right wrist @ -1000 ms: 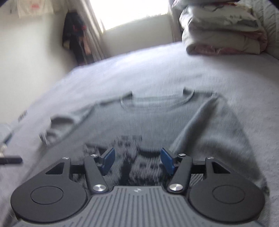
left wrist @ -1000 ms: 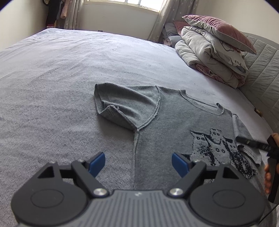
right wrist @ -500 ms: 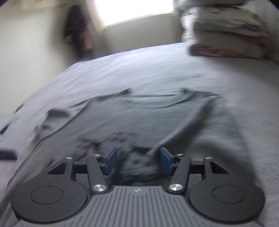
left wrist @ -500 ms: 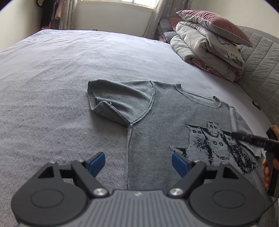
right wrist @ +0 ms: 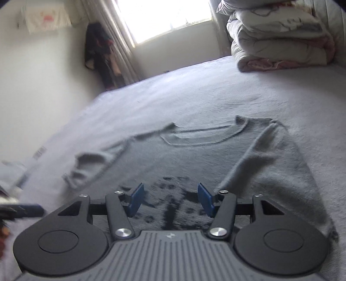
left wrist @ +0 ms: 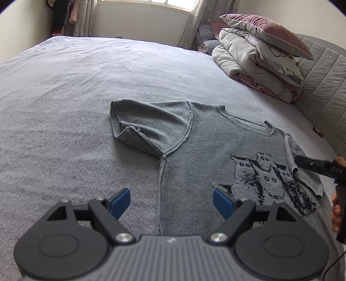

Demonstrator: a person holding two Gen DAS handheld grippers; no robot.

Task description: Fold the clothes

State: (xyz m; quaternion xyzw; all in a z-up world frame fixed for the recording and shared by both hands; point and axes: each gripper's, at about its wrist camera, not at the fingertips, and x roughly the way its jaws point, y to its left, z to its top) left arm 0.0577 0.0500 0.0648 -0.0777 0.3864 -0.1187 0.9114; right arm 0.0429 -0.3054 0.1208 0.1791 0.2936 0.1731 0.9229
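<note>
A grey knitted short-sleeved top (left wrist: 190, 151) with a dark building motif is spread flat on the bed, one sleeve folded inward over the chest.

Bedroom: bed (left wrist: 86, 75), stacked duvets (left wrist: 255, 62), curtained window (right wrist: 164, 17).

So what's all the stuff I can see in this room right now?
grey knitted short-sleeved top with dark building pattern: one, grey, flat on the bed, one sleeve already folded inward
grey bedspread: one, grey, under the top
folded grey-and-pink quilts: one stack, by the headboard
mauve velvet pillow: one, atop the stack
grey quilted headboard: one, beside the stack
window with curtains: one, bright, far wall
hanging clothes: a few, dark, in the corner
left gripper: black, blue pads, open over the top's side seam
right gripper: black, blue pads, open above the pattern
hand: one, on the right gripper's handle
</note>
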